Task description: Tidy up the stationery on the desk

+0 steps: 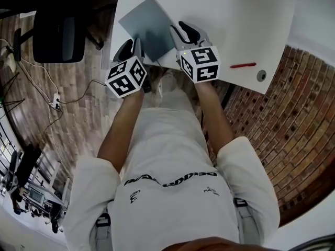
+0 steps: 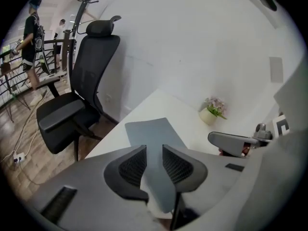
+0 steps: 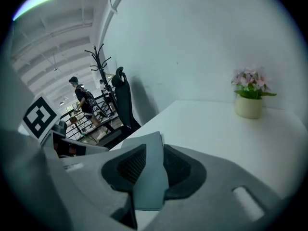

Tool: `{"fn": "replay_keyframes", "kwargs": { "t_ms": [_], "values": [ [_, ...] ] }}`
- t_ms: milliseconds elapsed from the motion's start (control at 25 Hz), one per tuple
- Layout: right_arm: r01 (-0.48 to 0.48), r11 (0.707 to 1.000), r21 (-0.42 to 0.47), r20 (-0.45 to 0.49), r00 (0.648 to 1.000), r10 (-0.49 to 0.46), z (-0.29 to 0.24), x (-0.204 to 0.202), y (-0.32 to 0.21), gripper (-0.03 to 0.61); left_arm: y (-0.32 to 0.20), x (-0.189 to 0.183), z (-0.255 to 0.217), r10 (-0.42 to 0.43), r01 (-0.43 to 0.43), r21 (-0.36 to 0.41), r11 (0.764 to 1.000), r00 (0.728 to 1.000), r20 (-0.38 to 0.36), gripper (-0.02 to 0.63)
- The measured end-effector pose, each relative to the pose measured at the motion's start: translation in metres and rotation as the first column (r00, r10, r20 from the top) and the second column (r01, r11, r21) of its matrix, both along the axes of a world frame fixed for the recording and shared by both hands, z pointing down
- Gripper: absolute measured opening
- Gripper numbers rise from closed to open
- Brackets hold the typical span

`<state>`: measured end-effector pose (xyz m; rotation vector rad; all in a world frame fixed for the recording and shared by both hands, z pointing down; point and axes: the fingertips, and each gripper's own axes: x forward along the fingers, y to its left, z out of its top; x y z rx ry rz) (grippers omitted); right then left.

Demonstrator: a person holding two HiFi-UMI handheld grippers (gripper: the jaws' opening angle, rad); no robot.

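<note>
A flat grey folder [image 1: 149,22] lies at an angle on the white desk [image 1: 235,20], its near corner at the desk's front edge. My left gripper [image 1: 133,45] is at the folder's near left side, my right gripper [image 1: 186,31] at its near right side. In the left gripper view the folder [image 2: 154,131] shows in the gap of the left gripper [image 2: 154,165], whose pads stand apart and do not press it. The right gripper [image 3: 149,165] also stands open, with the folder [image 3: 144,146] in its gap. A red pen [image 1: 242,65] lies to the right.
A small potted plant [image 3: 250,97] stands far back on the desk by the white wall. A round grey cable hole [image 1: 261,76] is near the pen. A black office chair [image 2: 77,105] stands left of the desk. People [image 3: 84,102] stand far off.
</note>
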<state>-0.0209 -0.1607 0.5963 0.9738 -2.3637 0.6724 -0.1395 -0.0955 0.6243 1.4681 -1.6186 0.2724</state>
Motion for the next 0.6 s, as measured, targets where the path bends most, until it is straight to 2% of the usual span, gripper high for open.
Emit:
{"fn": "replay_keyframes", "kwargs": {
  "t_ms": [160, 400, 600],
  "values": [
    [0.039, 0.998, -0.047, -0.045, 0.998, -0.041, 0.025, -0.010, -0.003, 0.107, 0.007, -0.006, 0.025, -0.047, 0.046, -0.066, 0.997, 0.999, -0.016, 0.112],
    [0.059, 0.990, -0.127, -0.098, 0.993, -0.071, 0.059, -0.018, -0.010, 0.120, 0.005, -0.016, 0.047, -0.117, 0.105, -0.127, 0.986, 0.989, -0.090, 0.112],
    [0.038, 0.984, -0.172, -0.094, 0.994, -0.055, 0.073, -0.016, -0.013, 0.127, 0.001, -0.015, 0.058, -0.147, 0.127, -0.137, 0.982, 0.978, -0.147, 0.112]
  ]
}}
